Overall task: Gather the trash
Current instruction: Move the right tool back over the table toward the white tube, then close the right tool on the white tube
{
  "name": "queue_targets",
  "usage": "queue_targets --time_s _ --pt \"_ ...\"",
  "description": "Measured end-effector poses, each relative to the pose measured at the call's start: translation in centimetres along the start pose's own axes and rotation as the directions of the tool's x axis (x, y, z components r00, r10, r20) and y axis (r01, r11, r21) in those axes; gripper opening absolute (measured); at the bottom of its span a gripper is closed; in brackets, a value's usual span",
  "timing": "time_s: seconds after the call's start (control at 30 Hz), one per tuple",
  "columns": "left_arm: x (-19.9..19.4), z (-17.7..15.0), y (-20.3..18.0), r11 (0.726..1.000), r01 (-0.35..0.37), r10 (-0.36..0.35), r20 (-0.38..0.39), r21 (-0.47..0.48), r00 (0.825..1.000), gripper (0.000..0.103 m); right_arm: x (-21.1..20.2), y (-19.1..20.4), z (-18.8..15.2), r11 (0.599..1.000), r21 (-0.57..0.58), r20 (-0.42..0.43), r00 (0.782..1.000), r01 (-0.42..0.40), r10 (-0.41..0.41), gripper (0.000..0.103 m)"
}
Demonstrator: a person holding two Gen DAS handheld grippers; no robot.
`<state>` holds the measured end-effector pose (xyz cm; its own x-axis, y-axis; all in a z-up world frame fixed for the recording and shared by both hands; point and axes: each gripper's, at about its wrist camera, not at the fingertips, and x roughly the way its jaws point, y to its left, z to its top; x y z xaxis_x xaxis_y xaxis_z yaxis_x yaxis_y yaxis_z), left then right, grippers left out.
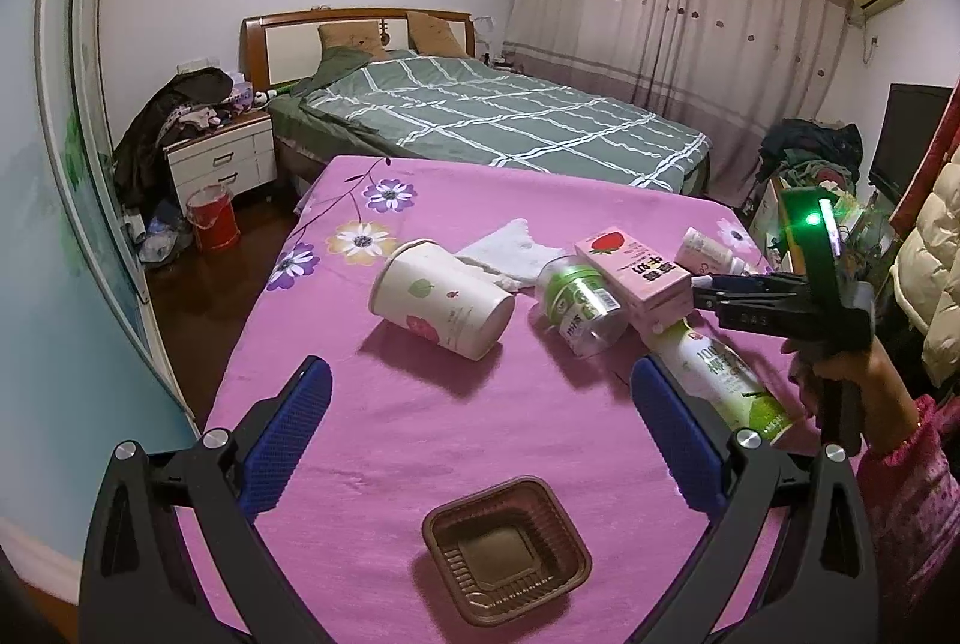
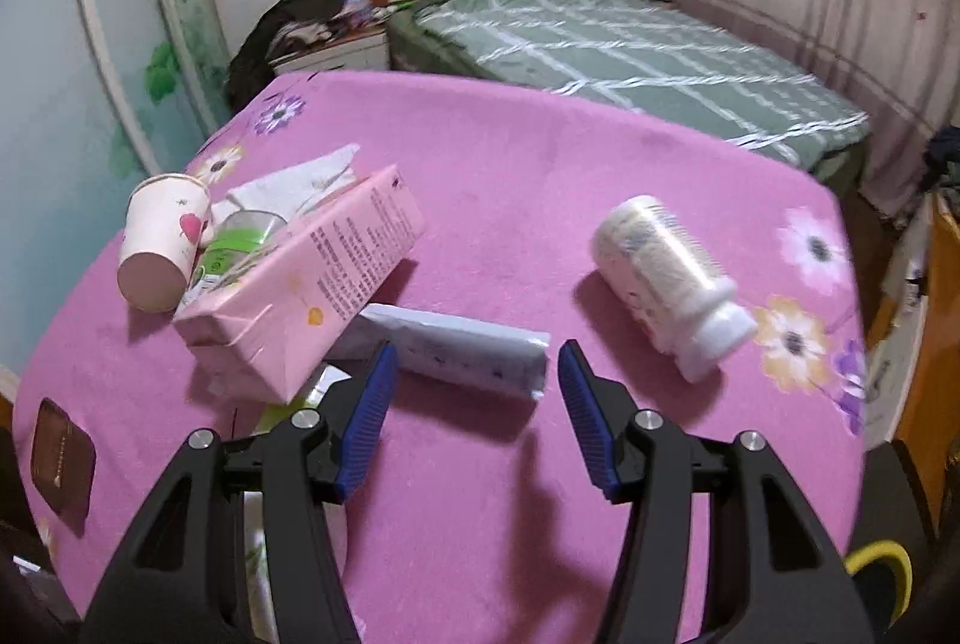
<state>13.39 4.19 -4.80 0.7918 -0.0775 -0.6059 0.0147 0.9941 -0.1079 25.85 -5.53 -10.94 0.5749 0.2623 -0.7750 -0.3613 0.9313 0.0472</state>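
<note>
Both of your grippers hang open and empty over the pink cloth [image 2: 510, 176]: right gripper [image 2: 477, 407] straddles the near wrapper [image 2: 462, 350], left gripper [image 1: 480, 440] waits above the brown tray [image 1: 507, 548], likely next.

Green checked bed [image 1: 504, 116] (made) beside nightstand [image 1: 222, 158].

The worktop [image 1: 420, 434] wears matt pink cloth printed with flowers. On it lie a matt paper cup [image 1: 441, 299], a smooth pink carton [image 1: 633, 278], a clear glossy plastic bottle [image 1: 579, 305] and a shiny ribbed brown plastic tray [image 1: 507, 548]. Each claw's fingers [image 2: 366, 413] carry rough-textured blue pads on matt black plastic.
</note>
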Motion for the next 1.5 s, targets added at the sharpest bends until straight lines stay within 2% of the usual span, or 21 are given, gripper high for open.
queue_targets --time_s 0.13,0.17,0.23,0.3,0.37,0.53,0.67,0.73,0.8,1.0,1.17,1.27,1.33,1.37,1.5 --pt "0.4 -0.1 0.3 1.0 -0.003 0.003 -0.008 -0.005 1.0 0.098 0.9 -0.2 0.1 0.999 0.004 -0.002 0.999 -0.055 0.055 0.053" --pt "0.4 -0.1 0.3 1.0 -0.005 0.005 -0.009 -0.005 1.0 0.098 1.0 -0.3 0.0 0.998 0.004 -0.006 0.998 -0.057 0.057 0.05" --pt "0.5 -0.1 0.3 1.0 -0.006 0.006 -0.012 -0.006 1.0 0.098 1.0 -0.2 -0.3 0.998 0.005 -0.012 0.998 -0.058 0.058 0.035" --pt "0.6 0.0 0.2 1.0 -0.006 0.006 -0.014 -0.007 1.0 0.098 0.7 -0.4 -0.6 0.997 0.015 -0.01 0.997 -0.071 0.071 0.006" --pt "0.7 -0.1 0.1 1.0 -0.004 0.004 -0.015 -0.006 1.0 0.098 0.3 -0.4 -0.9 0.996 0.021 -0.001 0.997 -0.081 0.081 0.0" --pt "0.7 0.0 -0.4 1.0 0.0 0.0 -0.016 0.004 1.0 0.098 -1.5 -0.3 -1.5 0.995 0.013 0.032 0.995 -0.094 0.094 0.0" --pt "0.7 0.2 -0.9 1.0 0.0 0.0 -0.011 0.014 1.0 0.098 -1.6 -0.3 -0.8 0.994 -0.005 0.025 0.994 -0.107 0.107 0.001" --pt "0.5 0.3 -0.9 1.0 0.001 -0.001 -0.005 0.016 1.0 0.098 -1.0 -0.3 0.2 0.991 -0.001 0.008 0.991 -0.131 0.131 0.009" --pt "0.4 0.3 -0.9 1.0 0.001 -0.001 -0.003 0.019 1.0 0.098 -0.6 -0.3 1.0 0.99 0.001 0.003 0.99 -0.139 0.139 0.032" --pt "0.3 0.5 0.2 1.0 -0.009 0.009 0.001 0.002 1.0 0.098 -2.6 -1.2 1.3 0.998 0.01 -0.003 0.998 -0.063 0.063 0.035" --pt "0.5 0.6 0.9 1.0 -0.007 0.007 0.002 -0.008 1.0 0.098 -4.2 -1.7 0.8 0.999 -0.007 -0.026 0.999 -0.047 0.047 0.035" --pt "0.8 0.6 0.9 1.0 -0.004 0.004 -0.003 -0.007 1.0 0.098 -4.7 -1.9 -0.1 0.997 -0.003 -0.024 0.997 -0.075 0.075 0.035" --pt "1.0 0.6 0.9 1.0 0.001 -0.001 -0.008 -0.009 1.0 0.098 -4.7 -1.9 -0.9 0.995 0.0 -0.025 0.995 -0.099 0.099 0.026" --pt "1.2 0.6 0.9 1.0 0.003 -0.003 -0.011 -0.008 1.0 0.098 -4.7 -1.8 -1.2 0.993 0.003 -0.029 0.992 -0.122 0.122 0.013" --pt "1.6 0.5 0.4 1.0 0.007 -0.007 -0.016 0.008 1.0 0.098 -5.0 -1.7 -2.8 0.984 0.01 -0.011 0.984 -0.176 0.176 0.001"
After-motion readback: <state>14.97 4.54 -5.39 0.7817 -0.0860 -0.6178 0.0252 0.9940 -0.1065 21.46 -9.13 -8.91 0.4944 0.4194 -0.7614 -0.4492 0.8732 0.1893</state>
